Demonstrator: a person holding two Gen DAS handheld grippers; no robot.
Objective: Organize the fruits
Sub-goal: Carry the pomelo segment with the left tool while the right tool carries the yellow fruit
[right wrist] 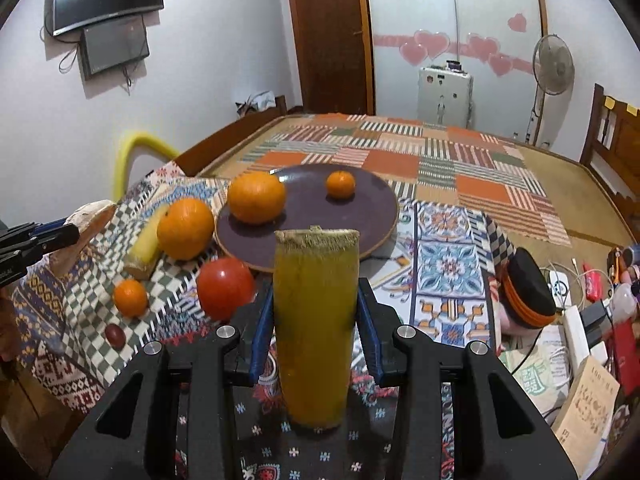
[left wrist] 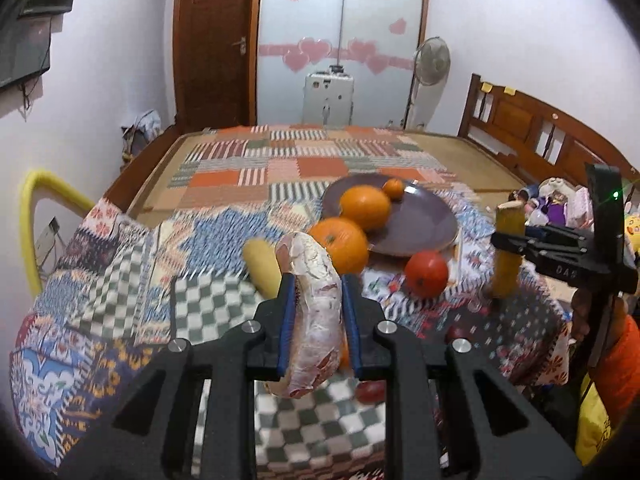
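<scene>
Left gripper (left wrist: pixel 318 312) clamped on pinkish sweet potato (left wrist: pixel 314 312), lifted above patterned cloth (left wrist: pixel 208 308). Right gripper (right wrist: pixel 316 308) pinching upright yellow stalk piece (right wrist: pixel 314 320). Two oranges on purple plate (right wrist: pixel 312 208).

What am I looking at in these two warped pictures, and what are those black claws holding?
Each picture comes from a wide-angle camera mounted on a hand-held black two-finger gripper, looking forward along its fingers; a person carries one in each hand. In the left camera's view, the left gripper is shut on a pale pinkish-brown, rough-skinned oblong piece of produce. In the right camera's view, the right gripper is shut on a yellow-green cut cylinder of stalk, held upright. Both are lifted above a patchwork-patterned cloth. On it sits a round dark purple plate carrying a large orange and a small mandarin. Beside the plate lie another large orange, a red tomato, a yellow stalk piece, a small mandarin and a small dark red fruit.
</scene>
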